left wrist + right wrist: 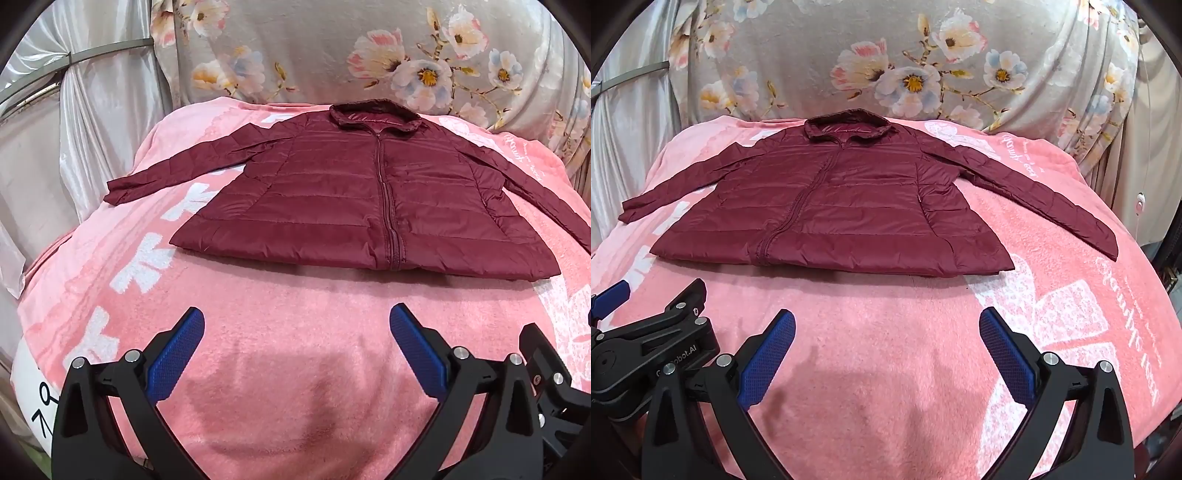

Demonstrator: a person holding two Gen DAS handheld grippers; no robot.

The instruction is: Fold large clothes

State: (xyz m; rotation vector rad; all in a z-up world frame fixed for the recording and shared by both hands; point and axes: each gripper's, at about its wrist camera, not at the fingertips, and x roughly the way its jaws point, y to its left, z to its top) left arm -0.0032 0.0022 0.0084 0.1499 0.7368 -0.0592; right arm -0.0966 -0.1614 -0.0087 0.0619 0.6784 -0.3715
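Both claws were spread wide and empty: left claw (296, 325), right claw (887, 325), side by side over the near pink blanket (295, 306). The maroon jacket (369, 199) lay flat farther off, zipped, collar far, hem nearest, sleeves out left and right, each claw nearer its own sleeve.

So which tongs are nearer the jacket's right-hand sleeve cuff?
Right. The right tongs hover open below the cuff; the left tongs sit open farther left, facing the jacket hem.
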